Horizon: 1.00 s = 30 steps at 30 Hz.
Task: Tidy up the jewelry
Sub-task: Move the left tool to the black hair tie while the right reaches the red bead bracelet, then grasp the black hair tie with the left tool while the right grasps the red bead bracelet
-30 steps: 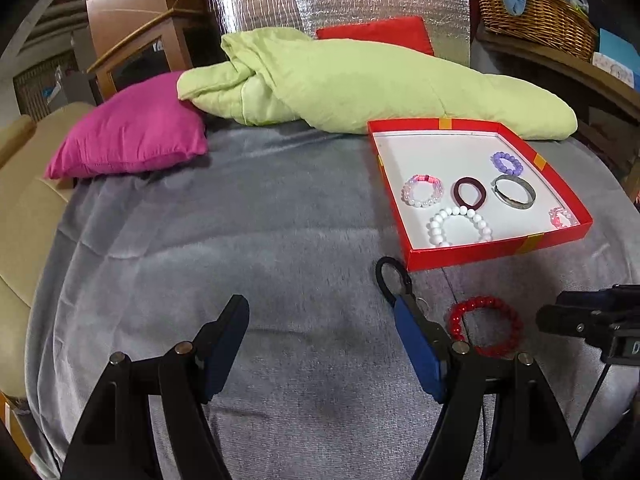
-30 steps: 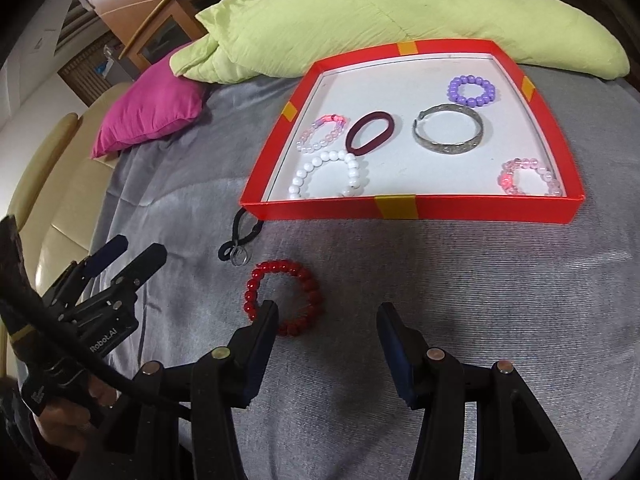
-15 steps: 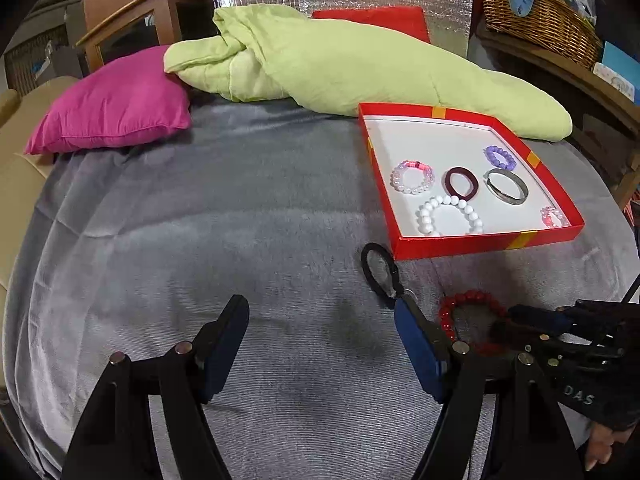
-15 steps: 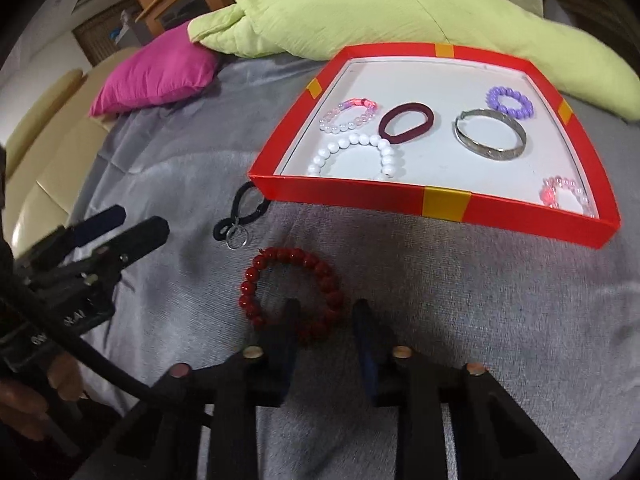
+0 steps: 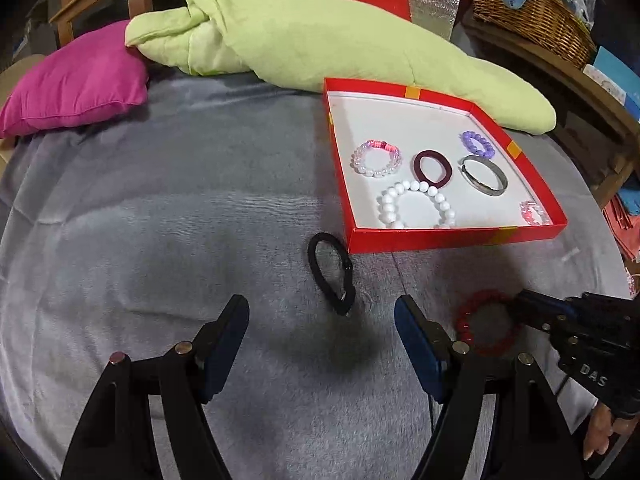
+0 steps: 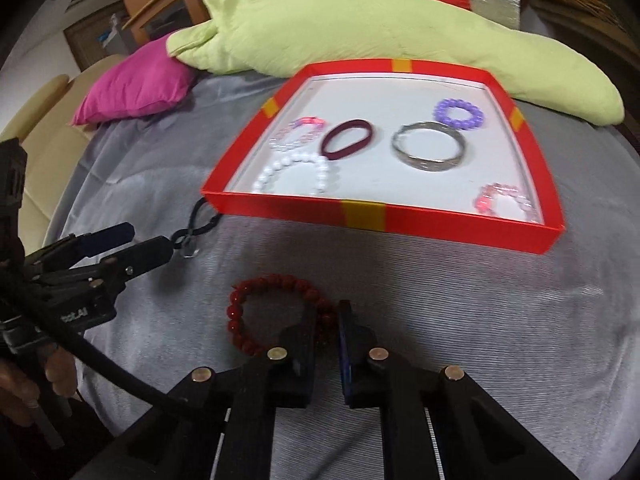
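A red tray (image 5: 452,236) (image 6: 440,222) with a white floor holds several bracelets, among them a white bead bracelet (image 5: 416,204) and a silver bangle (image 6: 428,150). A red bead bracelet (image 6: 276,312) (image 5: 486,328) lies on the grey cloth in front of the tray. My right gripper (image 6: 326,312) (image 5: 524,304) is shut on the bracelet's right side. A black hair tie (image 5: 332,276) (image 6: 200,224) with a small clear ring lies left of it. My left gripper (image 5: 320,316) (image 6: 132,240) is open, just short of the hair tie.
A green quilt (image 5: 340,40) and a pink pillow (image 5: 76,84) lie at the back of the grey-covered surface (image 5: 160,220). A wicker basket (image 5: 532,8) stands on a shelf at the back right. A beige sofa (image 6: 40,148) is at the left.
My right gripper closed from open onto the red bead bracelet. My left gripper moved right and forward, so the black hair tie now sits between its open fingers' line.
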Tool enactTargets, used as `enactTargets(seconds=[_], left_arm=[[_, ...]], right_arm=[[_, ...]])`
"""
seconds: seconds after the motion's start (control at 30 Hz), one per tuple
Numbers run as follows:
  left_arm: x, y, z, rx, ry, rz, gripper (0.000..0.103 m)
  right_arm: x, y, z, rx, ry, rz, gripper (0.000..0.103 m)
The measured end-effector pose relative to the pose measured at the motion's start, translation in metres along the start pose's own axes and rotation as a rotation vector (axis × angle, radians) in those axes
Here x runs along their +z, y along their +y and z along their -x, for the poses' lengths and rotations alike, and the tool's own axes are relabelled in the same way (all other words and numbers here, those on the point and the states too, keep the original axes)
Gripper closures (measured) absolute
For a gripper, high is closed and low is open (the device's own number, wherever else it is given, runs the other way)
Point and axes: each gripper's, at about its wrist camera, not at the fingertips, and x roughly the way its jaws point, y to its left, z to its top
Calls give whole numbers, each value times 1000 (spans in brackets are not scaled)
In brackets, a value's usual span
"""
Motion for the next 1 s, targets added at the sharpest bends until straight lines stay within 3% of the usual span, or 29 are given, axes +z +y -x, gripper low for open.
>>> enactTargets(seconds=[0.2,0.27,0.33,0.6,0.67,0.73,0.77,1.0], left_arm=[[5,-8,-14,-38,8,-4,27],[7,-7,-18,-45,10,2,33],[8,-5,-23,-63,28,19,57],[2,0,-24,-67,38,11,93],[-1,1,-22,-79,38,1,93],[-5,2,-18,-84,37,-18,94],[-8,2,-16,-87,36,-30,94],[-20,12,-1,-96,29,-47,94]], right_arm=[[1,-19,4,-11,-1,-45,93],[1,-26,6,-9,-1,-60,93],[1,-33,8,-3,1,-74,93],[2,-43,13,69,18,-125,91],[3,-38,13,79,21,-119,80],[3,-32,12,82,25,-106,41],[2,-28,13,83,16,-97,35],[-2,5,5,22,-4,47,34]])
